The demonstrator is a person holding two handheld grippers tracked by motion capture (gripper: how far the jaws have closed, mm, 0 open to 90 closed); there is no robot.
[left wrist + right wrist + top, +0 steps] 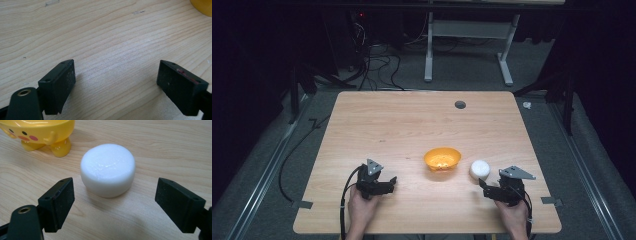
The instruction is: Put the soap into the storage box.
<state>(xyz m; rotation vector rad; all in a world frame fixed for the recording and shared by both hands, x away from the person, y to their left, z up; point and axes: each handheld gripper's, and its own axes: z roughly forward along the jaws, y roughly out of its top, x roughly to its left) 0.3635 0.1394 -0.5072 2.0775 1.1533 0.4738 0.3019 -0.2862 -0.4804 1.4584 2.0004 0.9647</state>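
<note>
White foam puck (108, 168), a squat round disc, sits flat on the wooden table (412, 120) near its front right part, just right of the yellow bowl (442, 158). In the right gripper view that bowl shows a cartoon face and stubby feet, standing close behind the puck without clearly touching it. The right gripper (115, 202) has its jaws spread wide, wider than the puck, which lies just ahead of the tips and between their lines; neither jaw touches it. The left gripper (116, 85), well apart to the left of the bowl, is likewise spread wide over bare wood, holding nothing.
</note>
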